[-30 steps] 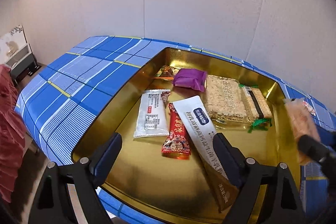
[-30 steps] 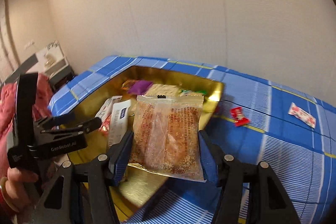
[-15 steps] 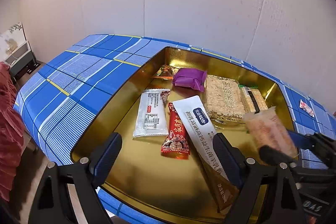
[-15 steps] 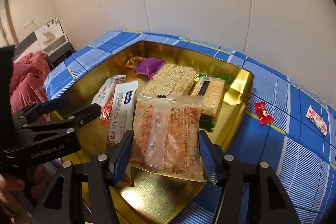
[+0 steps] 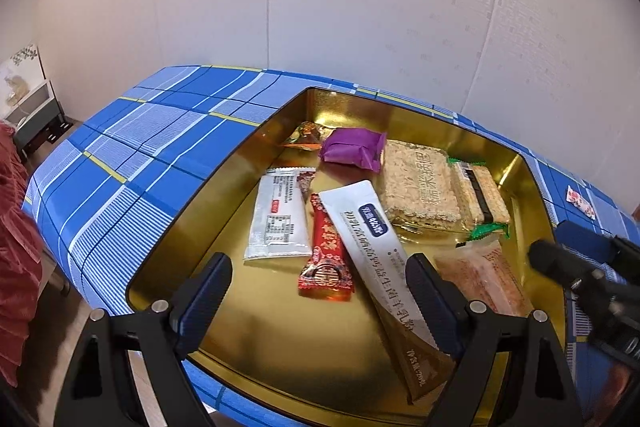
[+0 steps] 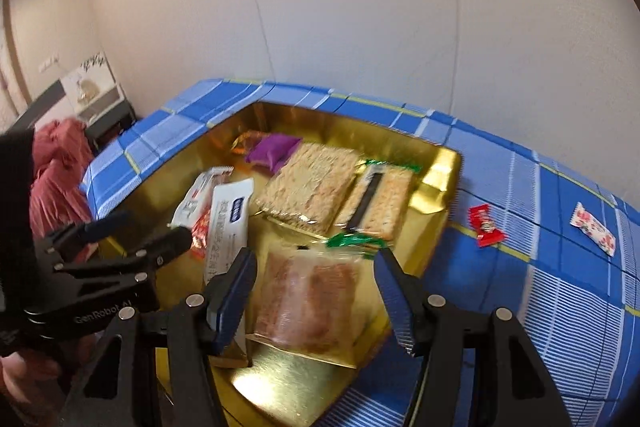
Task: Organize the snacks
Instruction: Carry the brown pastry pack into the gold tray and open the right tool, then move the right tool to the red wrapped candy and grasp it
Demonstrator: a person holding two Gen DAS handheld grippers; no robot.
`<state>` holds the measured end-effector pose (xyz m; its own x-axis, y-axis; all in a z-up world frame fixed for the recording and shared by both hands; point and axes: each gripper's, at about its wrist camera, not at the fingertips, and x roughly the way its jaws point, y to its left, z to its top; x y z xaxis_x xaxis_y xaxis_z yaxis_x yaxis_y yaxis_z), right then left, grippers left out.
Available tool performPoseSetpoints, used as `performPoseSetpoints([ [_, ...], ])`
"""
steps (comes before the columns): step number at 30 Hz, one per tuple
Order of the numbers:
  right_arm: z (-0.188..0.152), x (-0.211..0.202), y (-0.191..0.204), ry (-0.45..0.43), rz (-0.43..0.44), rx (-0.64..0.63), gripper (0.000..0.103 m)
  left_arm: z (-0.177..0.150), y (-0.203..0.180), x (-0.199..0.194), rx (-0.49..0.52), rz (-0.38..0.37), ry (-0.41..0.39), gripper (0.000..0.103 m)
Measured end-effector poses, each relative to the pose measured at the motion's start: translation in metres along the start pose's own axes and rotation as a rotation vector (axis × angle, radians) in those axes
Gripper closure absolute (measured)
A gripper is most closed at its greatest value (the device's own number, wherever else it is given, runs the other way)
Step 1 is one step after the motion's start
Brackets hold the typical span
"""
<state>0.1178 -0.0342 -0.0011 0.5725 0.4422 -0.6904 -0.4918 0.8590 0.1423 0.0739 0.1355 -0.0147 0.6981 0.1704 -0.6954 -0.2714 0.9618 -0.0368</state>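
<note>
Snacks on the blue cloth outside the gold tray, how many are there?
2. A red candy lies just right of the gold tray, and a white wrapped candy sits farther right. More may be out of frame.

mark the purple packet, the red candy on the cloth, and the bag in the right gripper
purple packet [image 5: 352,148], left wrist view, wrapper's middle
red candy [image 6: 486,225], right wrist view, its middle
clear bag [image 6: 308,301], right wrist view, front face

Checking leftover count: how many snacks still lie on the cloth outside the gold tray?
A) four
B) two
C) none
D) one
B: a red candy and a white wrapped one lie on the blue cloth, right of the tray in the right wrist view.
</note>
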Motion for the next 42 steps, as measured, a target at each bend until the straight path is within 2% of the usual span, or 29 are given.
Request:
performPoseSetpoints([
  [6, -0.005, -0.023, -0.03, -0.062, -0.064, 0.048, 0.041, -0.001, -0.006, -0.004, 0.019, -0.011, -0.014, 0.012],
  [9, -0.01, -0.032, -0.06, -0.087, -0.111, 0.126, 0.041, -0.001, -0.007, -0.006, 0.02, -0.03, -0.02, 0.012],
  [13, -0.016, -0.028, -0.097, -0.066, -0.175, 0.224, 0.042, -0.001, -0.008, -0.007, 0.015, -0.048, -0.023, 0.011],
  [14, -0.016, -0.026, -0.107, -0.059, -0.182, 0.254, 0.044, -0.001, -0.008, -0.008, 0.012, -0.052, -0.025, 0.011],
  [15, -0.016, -0.021, -0.119, -0.043, -0.189, 0.293, 0.051, -0.001, -0.009, -0.008, 0.011, -0.056, -0.025, 0.011],
  [19, -0.011, 0.002, -0.146, -0.005, -0.174, 0.374, 0.054, -0.001, -0.011, -0.01, 0.009, -0.082, -0.03, 0.011],
  [27, 0.012, 0.043, -0.149, 0.03, -0.167, 0.273, 0.054, -0.001, -0.017, -0.01, 0.031, -0.086, -0.031, 0.011],
  [32, 0.017, 0.061, -0.145, 0.079, -0.154, 0.232, 0.069, -0.001, -0.021, -0.007, 0.036, -0.086, -0.026, 0.011],
  [34, 0.018, 0.063, -0.143, 0.078, -0.166, 0.212, 0.078, -0.001, -0.022, -0.007, 0.039, -0.087, -0.026, 0.011],
  [42, 0.004, 0.047, -0.147, 0.093, -0.193, 0.208, 0.08, -0.004, -0.037, -0.009, 0.075, -0.093, -0.036, 0.011],
])
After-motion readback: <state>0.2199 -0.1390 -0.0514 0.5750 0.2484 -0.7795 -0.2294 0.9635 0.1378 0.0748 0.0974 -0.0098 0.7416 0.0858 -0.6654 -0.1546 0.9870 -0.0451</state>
